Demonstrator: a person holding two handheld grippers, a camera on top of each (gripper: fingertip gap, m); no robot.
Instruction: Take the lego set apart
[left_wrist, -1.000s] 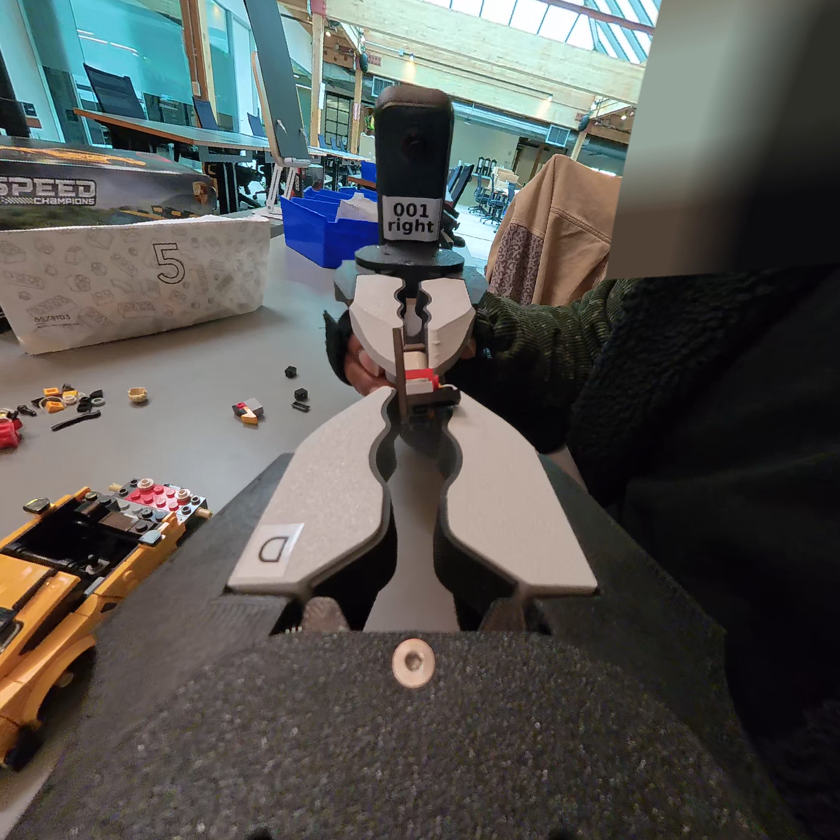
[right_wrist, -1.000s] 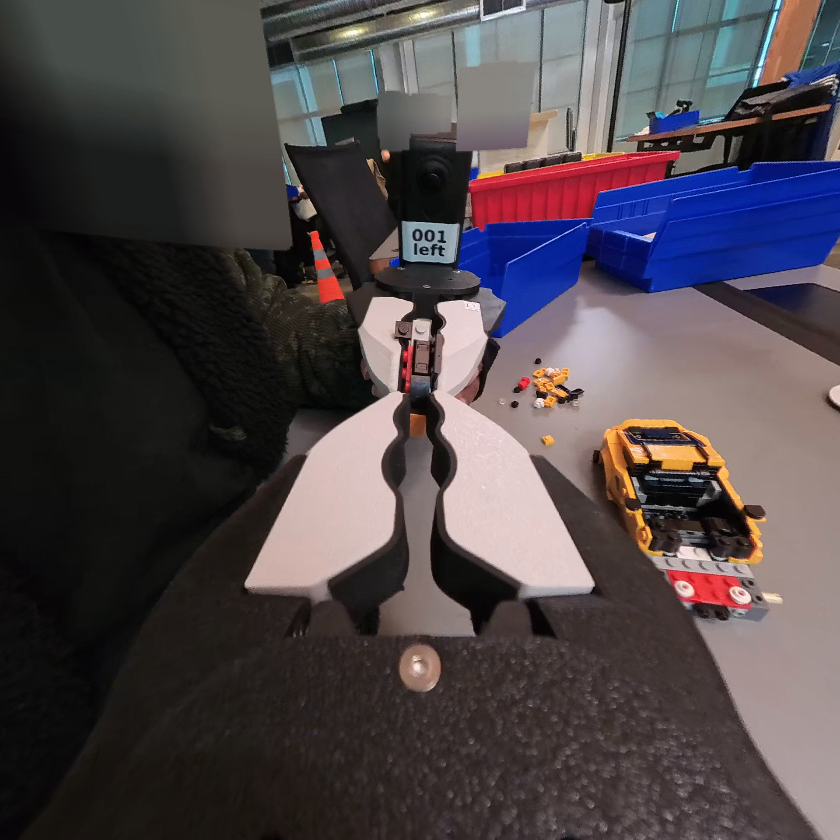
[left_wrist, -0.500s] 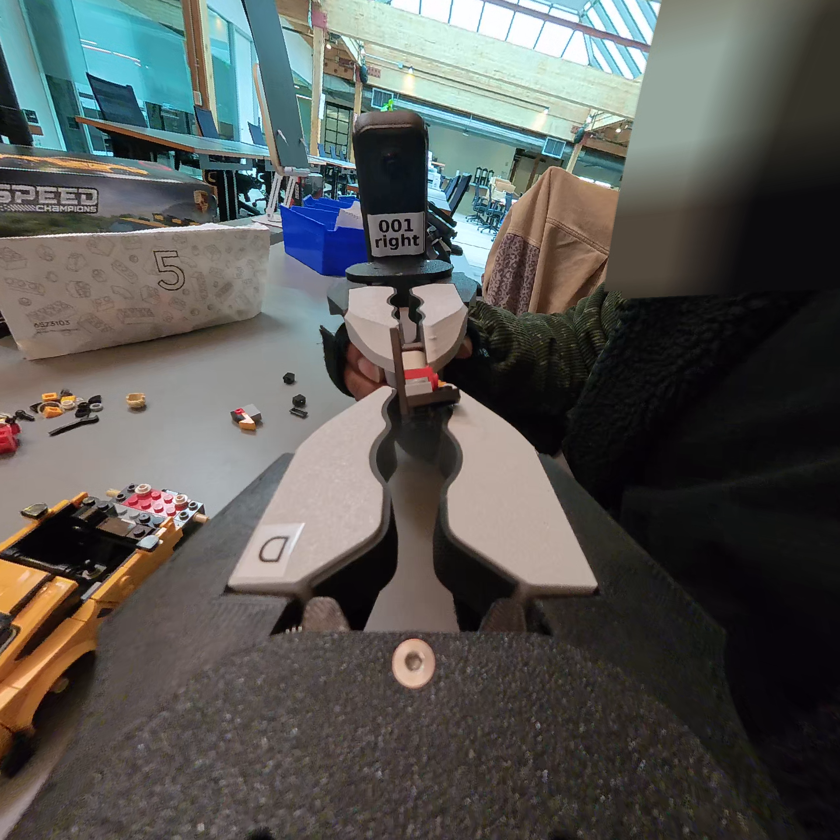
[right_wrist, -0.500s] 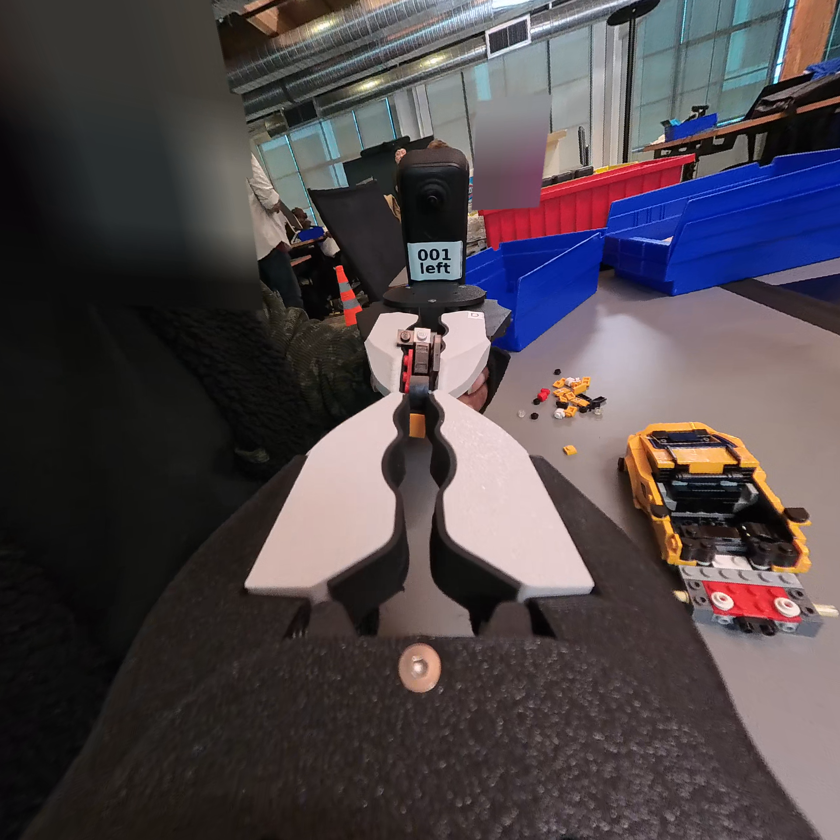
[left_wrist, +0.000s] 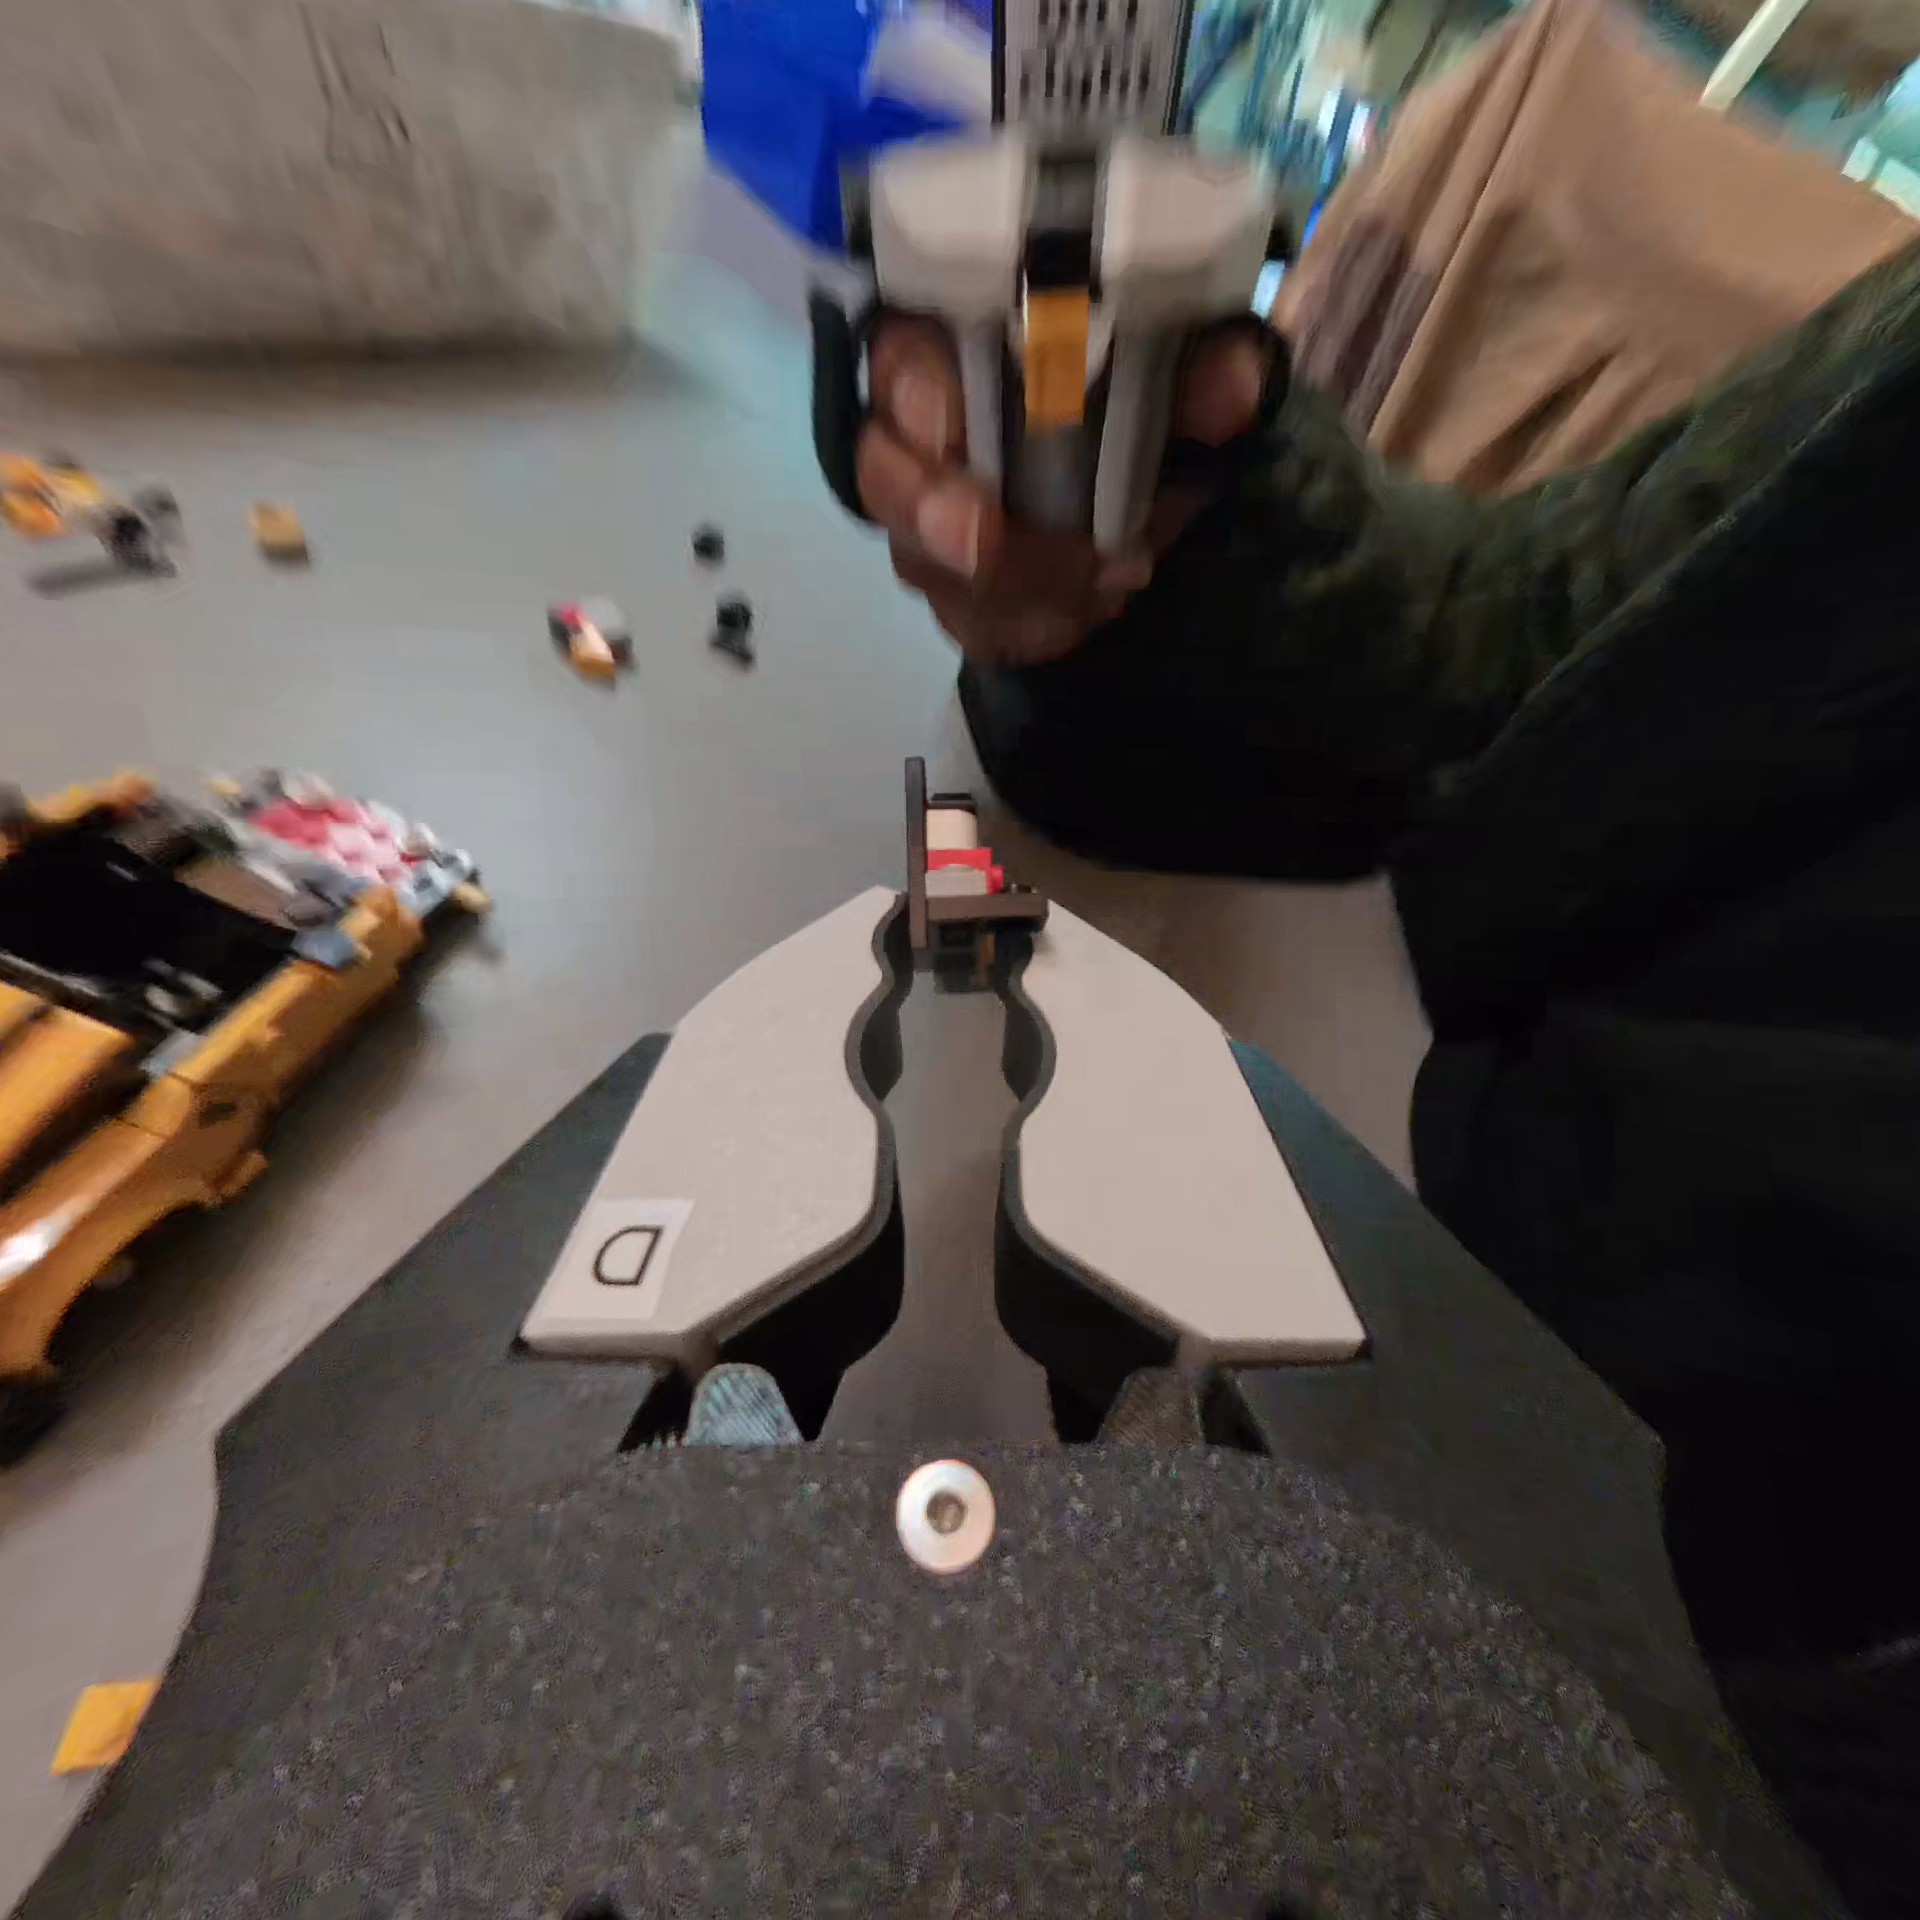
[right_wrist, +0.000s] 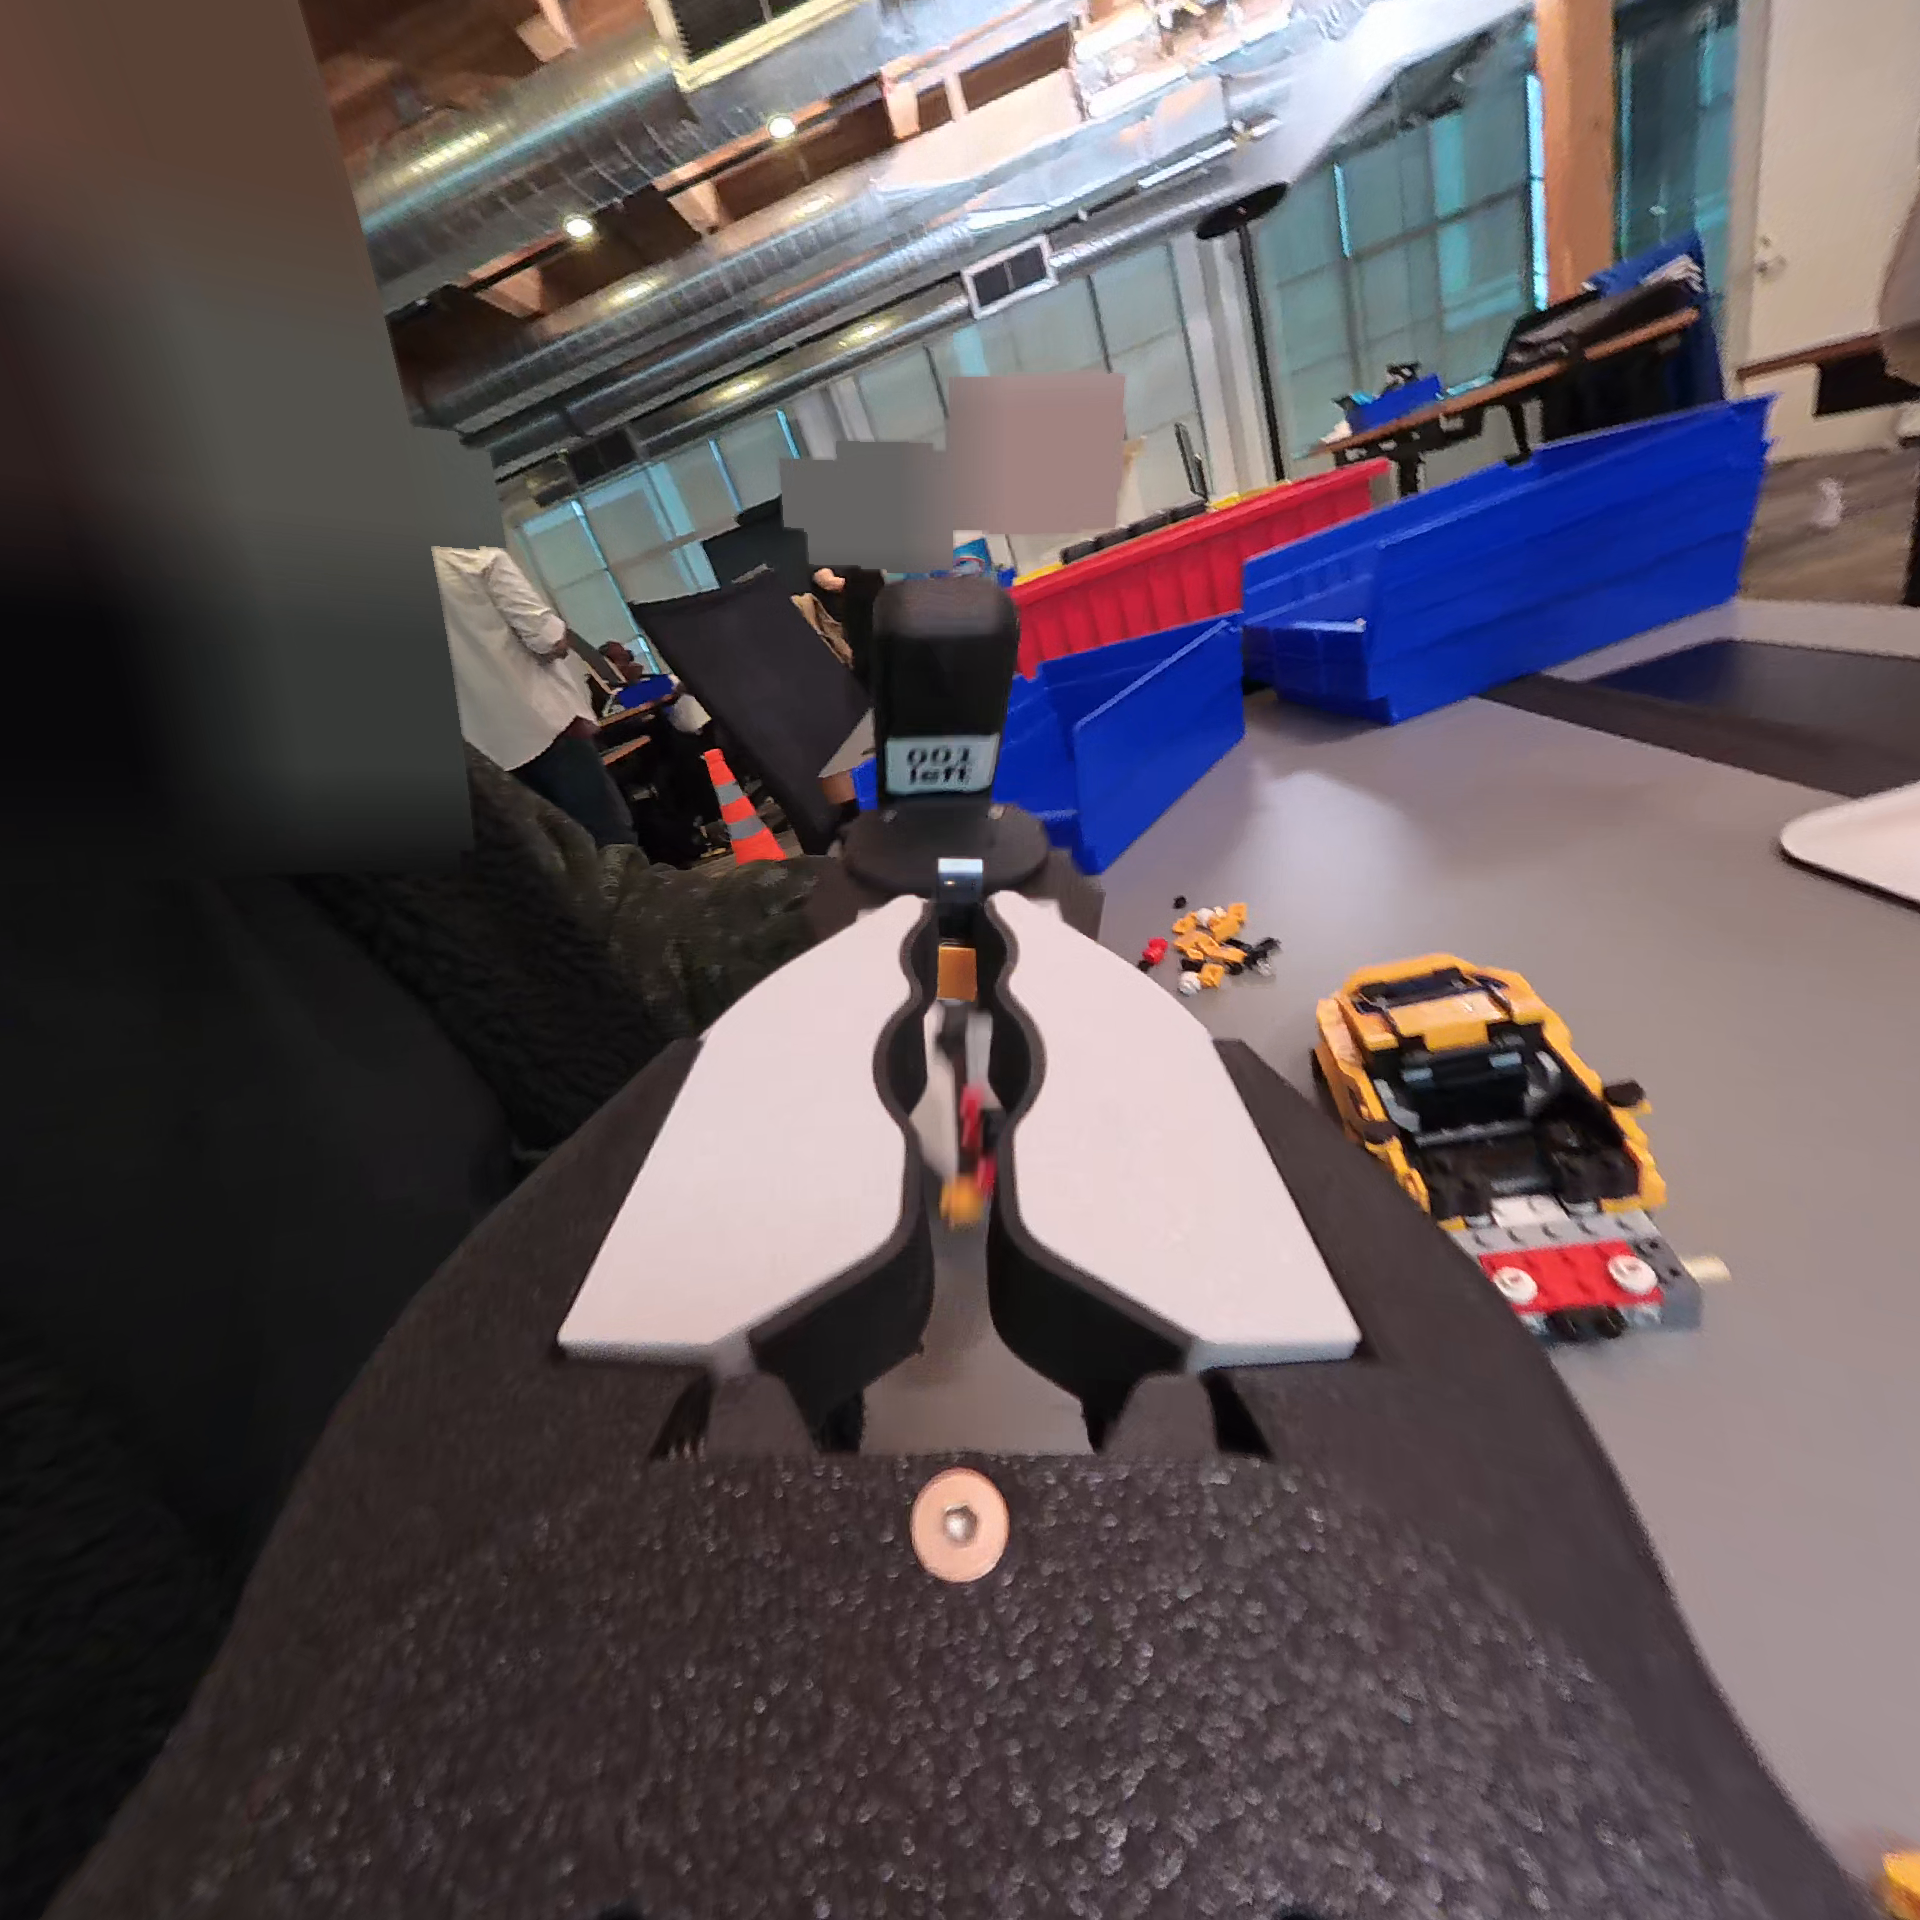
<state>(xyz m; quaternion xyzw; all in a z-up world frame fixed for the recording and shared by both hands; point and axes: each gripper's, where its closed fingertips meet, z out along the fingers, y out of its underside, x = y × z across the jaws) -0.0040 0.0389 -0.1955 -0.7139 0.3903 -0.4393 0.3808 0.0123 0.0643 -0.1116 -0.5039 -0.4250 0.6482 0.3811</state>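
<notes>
L gripper (left_wrist: 961, 935) clamped on brown/red sub-assy (left_wrist: 961, 883), upright at its tips. R gripper (right_wrist: 956, 940) shut on orange piece (right_wrist: 954, 968), apart, beyond L tips. Car (left_wrist: 156, 1039) on table, left.

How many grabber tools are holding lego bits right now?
2. The left gripper pinches a small brown, red and tan lego piece at its tips. The right gripper, raised across from it, pinches an orange and grey lego piece.
</notes>
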